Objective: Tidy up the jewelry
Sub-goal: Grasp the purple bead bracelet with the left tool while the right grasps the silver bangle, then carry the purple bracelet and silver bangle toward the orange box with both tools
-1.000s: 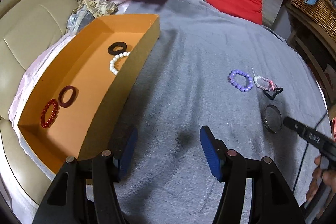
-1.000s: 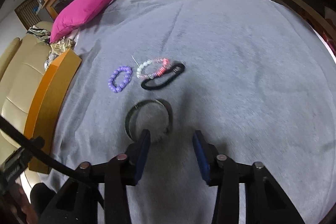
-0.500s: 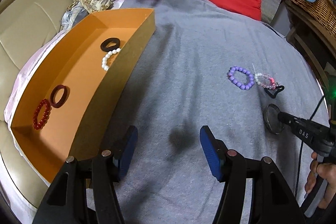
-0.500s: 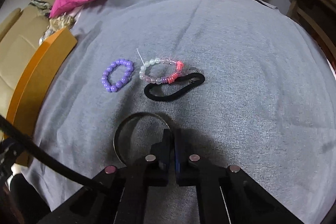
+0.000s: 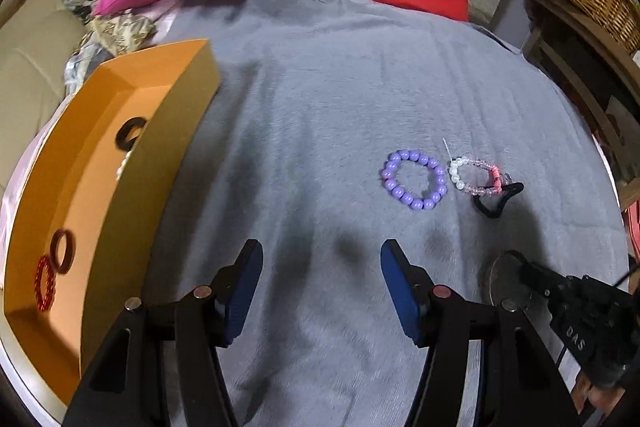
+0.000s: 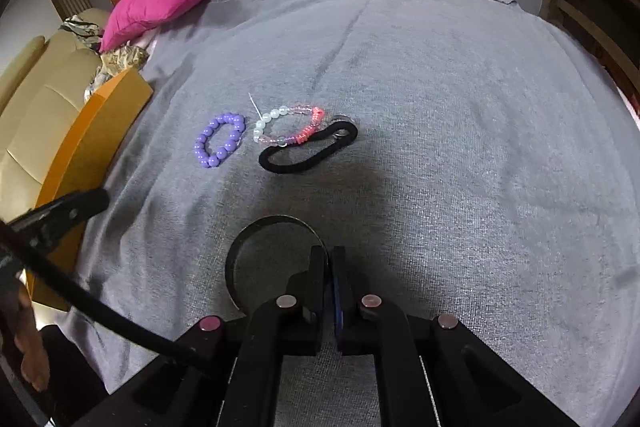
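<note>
- The right gripper (image 6: 329,259) is clamped shut on the near rim of the dark metal bangle (image 6: 256,231); the rest of the ring is seen lying flat on the grey blanket (image 6: 460,107), spreading out left of the jaws.
- The left gripper (image 5: 322,267) is held open, nothing between the pads, just blanket under them.
- Ahead and right of the left jaws, the purple bead bracelet (image 5: 414,183) is laid flat, so that hand is probably the nearer one for it.
- Just beyond it, the pink-and-white bracelet (image 5: 476,177) and black hair tie (image 5: 496,201) are found touching.
- Far left of both jaws, the orange tray (image 5: 176,131) is parked, so the bangle has to be carried leftward across the blanket, I'd guess.
</note>
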`<state>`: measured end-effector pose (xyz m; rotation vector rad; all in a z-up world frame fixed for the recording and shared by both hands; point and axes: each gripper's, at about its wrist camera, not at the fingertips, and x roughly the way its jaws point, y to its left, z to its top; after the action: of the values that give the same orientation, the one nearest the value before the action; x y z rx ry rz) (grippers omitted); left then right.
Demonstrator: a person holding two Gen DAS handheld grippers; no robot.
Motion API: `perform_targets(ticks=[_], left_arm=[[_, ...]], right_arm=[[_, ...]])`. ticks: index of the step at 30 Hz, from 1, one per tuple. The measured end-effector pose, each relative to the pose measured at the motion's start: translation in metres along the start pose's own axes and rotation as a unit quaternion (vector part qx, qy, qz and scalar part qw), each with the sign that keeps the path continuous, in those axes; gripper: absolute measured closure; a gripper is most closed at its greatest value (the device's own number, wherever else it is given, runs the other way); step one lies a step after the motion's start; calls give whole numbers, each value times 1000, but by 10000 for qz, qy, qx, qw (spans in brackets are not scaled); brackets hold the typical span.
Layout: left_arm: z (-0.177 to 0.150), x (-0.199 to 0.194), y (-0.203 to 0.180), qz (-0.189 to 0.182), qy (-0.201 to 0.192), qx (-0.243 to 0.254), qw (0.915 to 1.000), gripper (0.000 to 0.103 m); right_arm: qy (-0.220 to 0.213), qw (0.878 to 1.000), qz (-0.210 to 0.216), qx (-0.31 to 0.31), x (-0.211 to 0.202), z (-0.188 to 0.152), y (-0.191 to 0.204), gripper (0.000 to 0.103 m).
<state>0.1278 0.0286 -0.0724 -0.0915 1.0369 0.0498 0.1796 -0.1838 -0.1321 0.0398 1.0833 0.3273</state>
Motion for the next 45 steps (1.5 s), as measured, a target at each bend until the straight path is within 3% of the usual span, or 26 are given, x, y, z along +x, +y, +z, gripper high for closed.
perform_targets(ticks=[15,19,21,22,24,25,37,45], left_arm=[[41,53,-33,-119,255,282,9992,41],[49,70,-44,58,379,427,9984,43],[47,76,-48,173,449,557,9973,63],[47,79,-48,56,497,530,9973,76],[46,78,-47,-15,470,483,9977,91],[46,76,-47,-36,474,502,9976,94],[-4,30,-25,-660,252,339,9969,94],[-35,-2,-23,-828,33,333,9960,94]], right_arm=[[13,9997,135,-190,3,-3,-3,99],[-35,9996,253,-83,2,-5,-8,99],[-62,9995,290,-45,2,-6,-9,99],[-65,9995,304,-27,2,-6,-10,99],[-72,9994,332,4,2,-6,-10,99],[-76,9994,331,-3,2,-6,-9,99],[-112,9987,419,278,-13,-20,-16,99],[-308,9968,461,569,-38,-35,-21,99]])
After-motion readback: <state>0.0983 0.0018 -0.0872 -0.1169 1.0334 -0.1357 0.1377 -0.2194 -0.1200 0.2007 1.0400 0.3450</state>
